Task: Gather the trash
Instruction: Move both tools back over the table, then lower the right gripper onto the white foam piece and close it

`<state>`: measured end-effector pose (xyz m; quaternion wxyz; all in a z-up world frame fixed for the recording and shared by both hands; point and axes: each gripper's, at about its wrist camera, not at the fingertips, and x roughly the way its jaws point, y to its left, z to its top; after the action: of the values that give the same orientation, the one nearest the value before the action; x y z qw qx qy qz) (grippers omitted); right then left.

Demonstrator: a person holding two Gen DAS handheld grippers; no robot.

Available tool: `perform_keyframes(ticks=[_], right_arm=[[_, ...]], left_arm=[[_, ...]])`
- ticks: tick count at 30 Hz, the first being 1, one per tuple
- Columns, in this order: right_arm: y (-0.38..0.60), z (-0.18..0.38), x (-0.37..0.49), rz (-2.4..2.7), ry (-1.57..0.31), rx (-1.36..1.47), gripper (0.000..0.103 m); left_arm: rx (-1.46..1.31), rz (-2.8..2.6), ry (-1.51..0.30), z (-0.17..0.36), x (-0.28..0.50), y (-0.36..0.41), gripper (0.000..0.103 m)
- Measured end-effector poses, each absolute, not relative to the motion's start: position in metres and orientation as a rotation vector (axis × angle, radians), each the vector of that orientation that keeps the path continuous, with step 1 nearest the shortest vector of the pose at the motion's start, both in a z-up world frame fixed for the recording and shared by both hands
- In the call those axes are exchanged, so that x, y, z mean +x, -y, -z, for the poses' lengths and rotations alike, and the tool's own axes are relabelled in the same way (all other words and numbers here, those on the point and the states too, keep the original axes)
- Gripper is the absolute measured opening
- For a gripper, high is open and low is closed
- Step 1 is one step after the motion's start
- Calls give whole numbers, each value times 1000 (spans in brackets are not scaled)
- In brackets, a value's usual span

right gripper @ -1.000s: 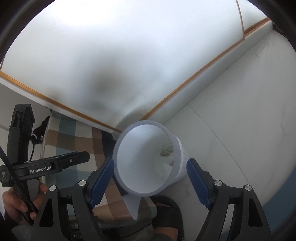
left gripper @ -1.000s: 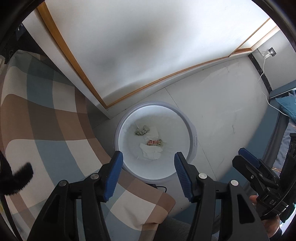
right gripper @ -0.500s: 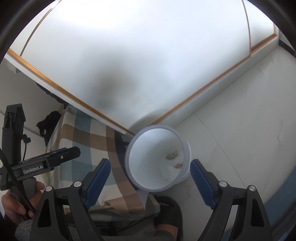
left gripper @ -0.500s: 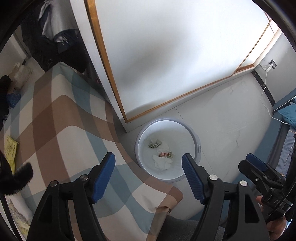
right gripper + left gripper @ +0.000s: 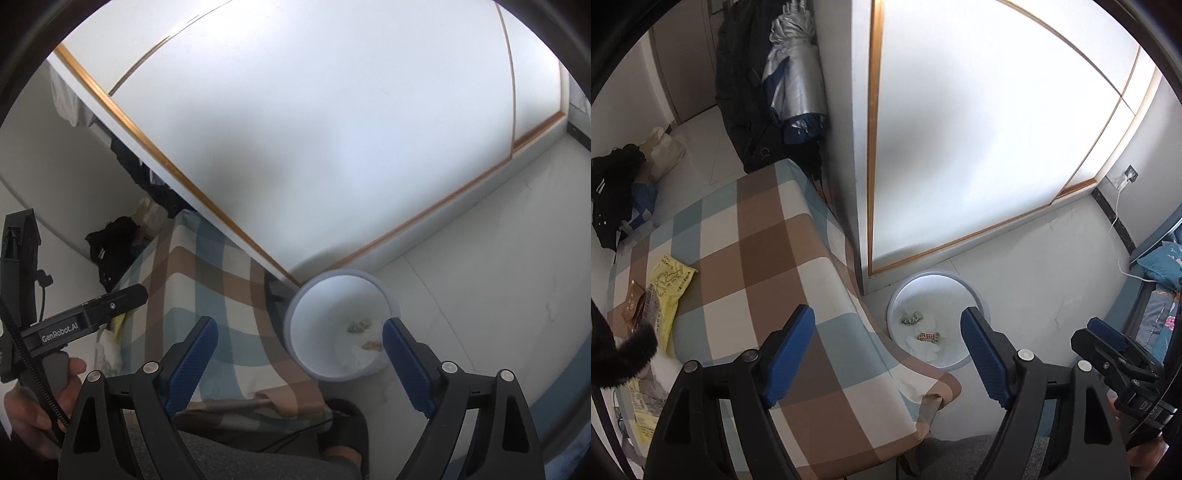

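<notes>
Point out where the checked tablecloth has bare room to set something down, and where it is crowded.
The checked tablecloth is bare across its middle and along the edge nearest the white bin. Its far left end is crowded: a yellow packet, a brown wrapper and more packaging below.

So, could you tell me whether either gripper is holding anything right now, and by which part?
Nothing is held. The left gripper and the right gripper both stand open with bare fingers, above the checked tablecloth and the white bin.
</notes>
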<state>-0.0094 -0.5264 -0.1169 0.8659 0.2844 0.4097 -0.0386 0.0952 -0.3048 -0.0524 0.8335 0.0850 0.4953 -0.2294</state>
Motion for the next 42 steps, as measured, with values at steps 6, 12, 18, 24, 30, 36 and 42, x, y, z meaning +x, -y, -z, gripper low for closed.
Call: perform_keyframes(ticks=[6,12,18,24,30,36,42], right_arm=[[492,71,-5,60,-769,522,91],[442,32,6,13,-711,441,91],[383,10,17,-68,-682,428,92],[313,1,32,-147,-674,407,94],[259,11,45,-201,-704,411,94],[238,26,59,-259,-768,411,94],[224,31,73,-264,-831,377,94]], left_arm=[[121,441,-973,31,91,260,79],[30,364,-925,17,93,199,79],[-16,286,-884,9,94,138,80],[-41,204,-864,5,94,79,81],[-68,136,-858,12,94,32,84],[-104,119,-892,31,100,6,86],[-134,121,-886,42,98,-12,86]])
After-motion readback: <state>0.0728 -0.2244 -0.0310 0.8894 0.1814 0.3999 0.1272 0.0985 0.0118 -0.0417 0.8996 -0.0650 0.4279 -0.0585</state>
